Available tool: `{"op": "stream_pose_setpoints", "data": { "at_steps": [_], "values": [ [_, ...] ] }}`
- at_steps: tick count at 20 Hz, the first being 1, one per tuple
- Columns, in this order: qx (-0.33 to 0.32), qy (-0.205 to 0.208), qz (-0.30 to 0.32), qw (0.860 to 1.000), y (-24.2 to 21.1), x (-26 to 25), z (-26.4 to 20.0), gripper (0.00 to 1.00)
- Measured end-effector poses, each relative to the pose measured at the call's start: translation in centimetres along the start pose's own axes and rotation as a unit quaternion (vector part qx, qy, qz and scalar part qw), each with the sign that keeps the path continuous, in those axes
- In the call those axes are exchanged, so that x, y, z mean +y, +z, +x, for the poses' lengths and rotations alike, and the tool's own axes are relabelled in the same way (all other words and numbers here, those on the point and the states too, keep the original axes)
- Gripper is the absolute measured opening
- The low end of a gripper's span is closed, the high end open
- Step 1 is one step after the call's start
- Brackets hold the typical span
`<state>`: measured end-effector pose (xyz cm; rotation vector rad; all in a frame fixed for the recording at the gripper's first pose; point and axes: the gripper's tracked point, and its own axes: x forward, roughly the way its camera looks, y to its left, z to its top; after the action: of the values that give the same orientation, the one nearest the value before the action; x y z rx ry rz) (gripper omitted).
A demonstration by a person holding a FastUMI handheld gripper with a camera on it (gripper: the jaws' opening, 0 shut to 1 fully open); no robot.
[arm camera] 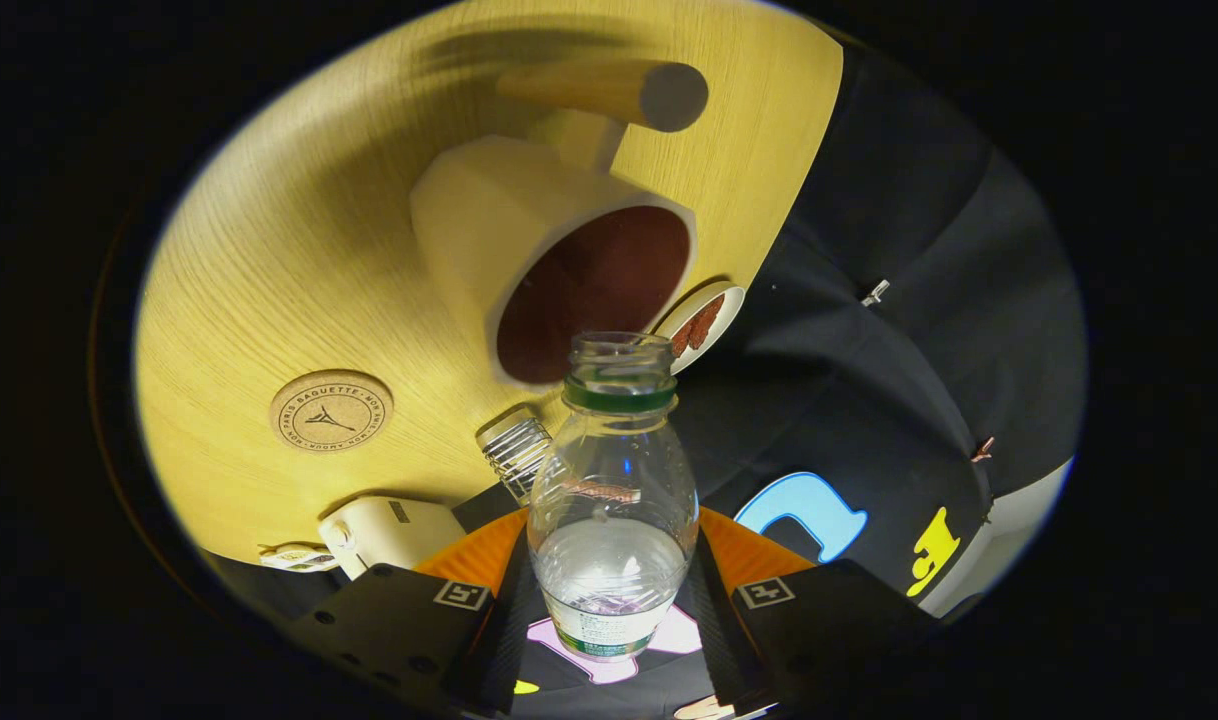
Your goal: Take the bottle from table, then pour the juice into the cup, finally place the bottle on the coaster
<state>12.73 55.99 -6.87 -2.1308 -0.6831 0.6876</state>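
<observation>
My gripper (612,600) is shut on a clear plastic bottle (612,500) with a green neck ring and no cap. Clear liquid sits in the bottle's lower part. The view is rolled over, so the bottle is tilted, and its open mouth lies just before the rim of a cream cup (559,270) with a dark brown inside. The cup stands on the light wooden table (269,250). A round cork coaster (331,410) lies on the table to the left of the bottle, apart from the cup. I see no liquid leaving the mouth.
A ribbed clear cap-like piece (514,455) lies near the bottle's shoulder. A cream boxy device (389,530) sits beside the left finger. A small white dish with a brown piece (704,318) lies past the cup by the table's edge. A pale cylinder (619,92) stands beyond the cup.
</observation>
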Motion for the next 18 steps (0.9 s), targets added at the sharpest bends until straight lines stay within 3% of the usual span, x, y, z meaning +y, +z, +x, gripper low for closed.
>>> {"op": "stream_pose_setpoints", "data": {
  "at_steps": [11, 15, 18],
  "values": [
    [0.007, 0.011, 0.023, 1.0, 0.0, 0.5, -0.5, 0.74],
    [0.017, 0.024, 0.101, 0.995, 0.0, 1.7, -1.3, 0.74],
    [0.026, 0.044, 0.19, 0.98, 0.1, 3.3, -1.9, 0.74]
  ]
}}
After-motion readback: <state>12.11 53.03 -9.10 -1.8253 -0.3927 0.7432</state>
